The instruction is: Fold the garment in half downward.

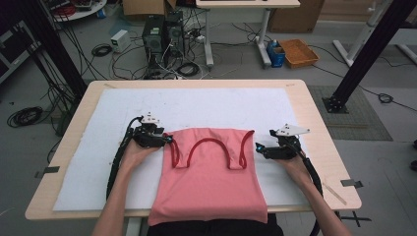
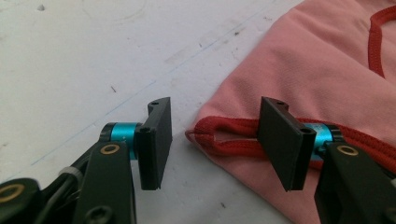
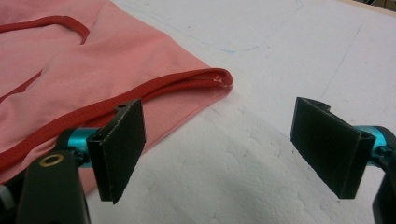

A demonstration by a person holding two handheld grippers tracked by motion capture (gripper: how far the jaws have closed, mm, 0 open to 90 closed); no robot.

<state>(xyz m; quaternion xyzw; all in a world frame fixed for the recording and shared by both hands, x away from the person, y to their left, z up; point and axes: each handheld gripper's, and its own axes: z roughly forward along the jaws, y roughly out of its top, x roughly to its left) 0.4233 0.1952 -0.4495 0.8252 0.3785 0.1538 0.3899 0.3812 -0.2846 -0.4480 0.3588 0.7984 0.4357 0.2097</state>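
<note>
Left claw (image 1: 169, 139): jaws parted and gripping nothing, held low over the surface (image 1: 69, 147) at the left top corner of the pink tank top (image 1: 209, 182). In the left gripper view the left claw (image 2: 215, 140) has that corner, a red-trimmed strap end (image 2: 205, 137), lying between its two plates; the pads do not press on it, and the one plate stands over bare white sheet, the other over the pink cloth. Tank top: laid flat at the middle of the white sheet (image 1: 196, 105), long axis running from the far strap ends toward the person, hem hanging over the near edge of the surface; red binding traces neckline and armholes. Right claw (image 1: 255, 147): jaws spread wide and empty, just beside the right top corner of the garment. In the right gripper view the right claw (image 3: 217, 140) has the second strap end (image 3: 219, 79) ahead of its plates and toward the one over the cloth, apart from both pads. Relation governing the next move, by judgement: each corner lies inward of its own claw, toward the garment's midline; the left is nearer its hold and needs only to close, the right must first advance. Obstructions: none between claws and corners. Surroundings: computer towers (image 1: 162, 34), loose cables and an orange tray (image 1: 298, 52) on the floor beyond, well apart from the work.
</note>
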